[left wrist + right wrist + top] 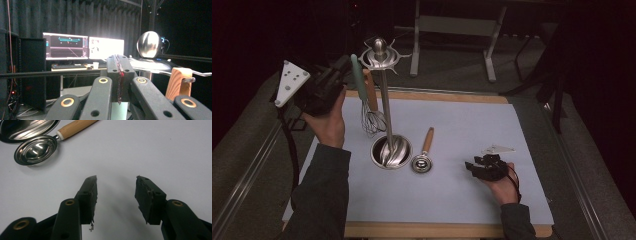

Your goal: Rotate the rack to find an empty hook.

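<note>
we're at the hanging step: stand upright on the mat, whisk held by its green handle in the closed left gripper, near the top hooks. right gripper wide, empty. next: hook it on.

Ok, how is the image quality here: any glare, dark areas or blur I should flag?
High view: dim, surroundings nearly black, the pale blue mat evenly lit, highlights on the steel utensil stand. Left gripper view: two bright monitors blow out against a dark room, and the shut hand-held gripper looks soft up close. Right gripper view: well lit, glare in the small steel ladle with wooden handle.
</note>
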The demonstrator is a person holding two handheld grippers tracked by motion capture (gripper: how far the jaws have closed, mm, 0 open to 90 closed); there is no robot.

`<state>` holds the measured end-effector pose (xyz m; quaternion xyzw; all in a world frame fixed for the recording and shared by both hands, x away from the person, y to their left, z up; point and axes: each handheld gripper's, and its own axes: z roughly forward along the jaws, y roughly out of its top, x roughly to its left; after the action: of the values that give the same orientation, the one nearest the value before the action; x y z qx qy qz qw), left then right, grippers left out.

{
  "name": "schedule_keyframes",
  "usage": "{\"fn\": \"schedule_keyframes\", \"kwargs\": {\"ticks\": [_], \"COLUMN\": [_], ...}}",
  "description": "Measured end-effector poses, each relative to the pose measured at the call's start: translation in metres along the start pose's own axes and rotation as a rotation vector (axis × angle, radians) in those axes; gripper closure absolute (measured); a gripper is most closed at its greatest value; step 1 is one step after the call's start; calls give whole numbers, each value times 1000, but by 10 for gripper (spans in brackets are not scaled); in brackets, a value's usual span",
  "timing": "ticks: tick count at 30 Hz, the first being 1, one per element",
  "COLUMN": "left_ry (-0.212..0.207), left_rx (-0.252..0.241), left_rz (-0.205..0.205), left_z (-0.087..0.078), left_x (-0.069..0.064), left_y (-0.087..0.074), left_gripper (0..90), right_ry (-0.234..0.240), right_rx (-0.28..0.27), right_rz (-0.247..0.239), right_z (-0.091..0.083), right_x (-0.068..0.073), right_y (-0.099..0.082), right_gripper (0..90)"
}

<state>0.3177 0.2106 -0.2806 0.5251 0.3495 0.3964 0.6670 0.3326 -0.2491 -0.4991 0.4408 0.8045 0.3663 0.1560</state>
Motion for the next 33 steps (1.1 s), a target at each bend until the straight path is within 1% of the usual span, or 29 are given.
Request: {"fn": "schedule_keyframes", "kwargs": {"ticks": [6, 10, 12, 15, 27, 33], "left_ry": [1, -3, -6, -2, -11, -11], "left_rx": [18, 24, 28, 32, 36, 46], "left_rz": [2, -4, 2, 4, 17, 37], "left_z": [5, 7, 7, 6, 2, -3], "left_x": [4, 7, 8, 8, 7, 7], "left_y": [2, 2, 2, 3, 6, 7], "left_gripper": [895, 895, 896, 895, 895, 895], "right_ry": [0, 1, 1, 1, 3, 1], "right_rx": [-2, 1, 0, 1, 2, 2], "right_rz": [1, 1, 1, 0, 3, 4], "right_z": [0, 0, 0, 0, 0, 0], "right_x": [0, 0, 0, 0, 0, -1], "right_y": [0, 0, 0, 0, -1, -1], "right_gripper": [519, 519, 519, 519, 519, 519]}}
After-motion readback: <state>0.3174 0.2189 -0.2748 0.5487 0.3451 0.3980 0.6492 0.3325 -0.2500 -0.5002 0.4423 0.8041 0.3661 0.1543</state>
